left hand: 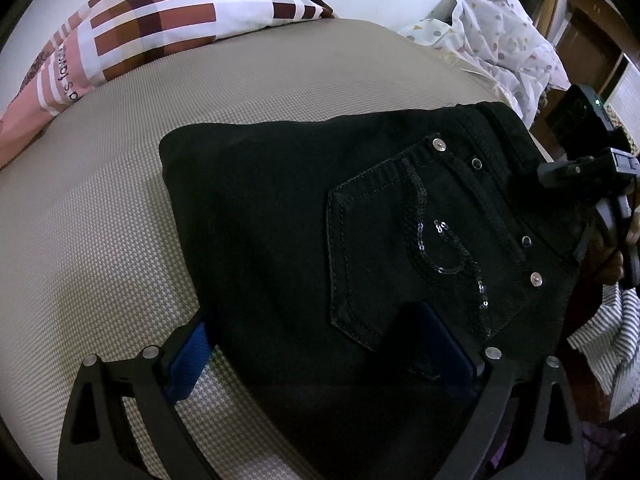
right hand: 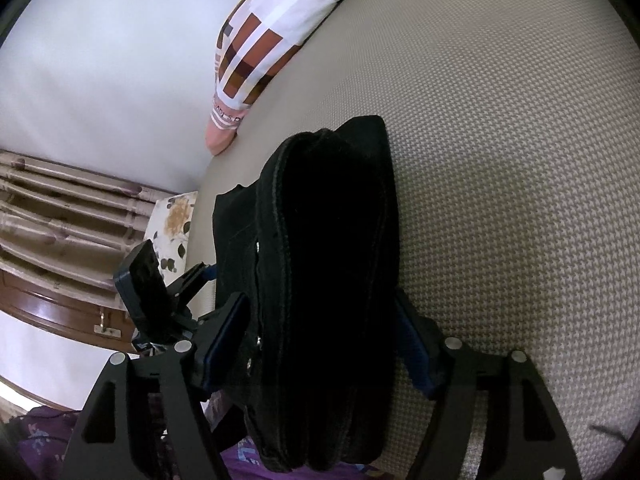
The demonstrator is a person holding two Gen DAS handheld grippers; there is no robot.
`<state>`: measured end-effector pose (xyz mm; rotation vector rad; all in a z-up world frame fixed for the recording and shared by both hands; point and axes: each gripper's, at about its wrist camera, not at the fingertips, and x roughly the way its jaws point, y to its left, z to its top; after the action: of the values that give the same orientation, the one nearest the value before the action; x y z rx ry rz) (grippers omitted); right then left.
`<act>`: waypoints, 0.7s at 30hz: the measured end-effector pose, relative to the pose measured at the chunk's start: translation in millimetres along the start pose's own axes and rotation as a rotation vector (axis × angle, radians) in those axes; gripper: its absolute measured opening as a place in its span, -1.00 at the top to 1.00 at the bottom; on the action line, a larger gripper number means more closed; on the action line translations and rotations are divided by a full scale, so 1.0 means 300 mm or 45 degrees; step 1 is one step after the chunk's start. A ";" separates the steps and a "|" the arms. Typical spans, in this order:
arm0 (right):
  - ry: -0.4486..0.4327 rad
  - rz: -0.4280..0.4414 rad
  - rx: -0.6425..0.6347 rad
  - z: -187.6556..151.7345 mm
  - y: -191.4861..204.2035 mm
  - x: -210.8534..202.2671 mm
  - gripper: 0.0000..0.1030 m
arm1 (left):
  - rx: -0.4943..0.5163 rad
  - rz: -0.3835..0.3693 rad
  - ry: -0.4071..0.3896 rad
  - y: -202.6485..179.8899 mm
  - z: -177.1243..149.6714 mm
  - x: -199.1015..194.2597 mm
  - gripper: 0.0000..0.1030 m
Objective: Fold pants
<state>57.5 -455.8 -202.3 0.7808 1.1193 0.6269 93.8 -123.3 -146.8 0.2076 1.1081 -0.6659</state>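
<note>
The black pants (left hand: 320, 216) are folded into a thick bundle, back pocket with sequins on top, over the beige woven bed surface (left hand: 100, 240). My left gripper (left hand: 320, 344) has its blue pads on either side of the bundle's near edge, one under and one over the cloth. My right gripper (right hand: 324, 340) clasps the stacked folded edge of the pants (right hand: 328, 240) between its blue pads. The right gripper also shows at the right edge of the left wrist view (left hand: 592, 184), and the left gripper appears at the left in the right wrist view (right hand: 176, 292).
A checked brown, white and pink pillow (left hand: 140, 28) lies at the far side of the bed. A white patterned cloth (left hand: 500, 40) sits at the far right. Striped fabric (left hand: 608, 340) lies by the right edge. A wooden bed rail (right hand: 60, 220) stands to the left.
</note>
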 end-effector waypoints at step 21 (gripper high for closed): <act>0.036 -0.217 -0.249 -0.030 0.081 0.021 -0.03 | 0.031 0.028 -0.021 -0.010 -0.004 0.018 -1.00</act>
<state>49.7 -434.5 -188.2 0.5049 1.1183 0.5943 92.6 -127.1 -151.5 0.2339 1.0807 -0.6608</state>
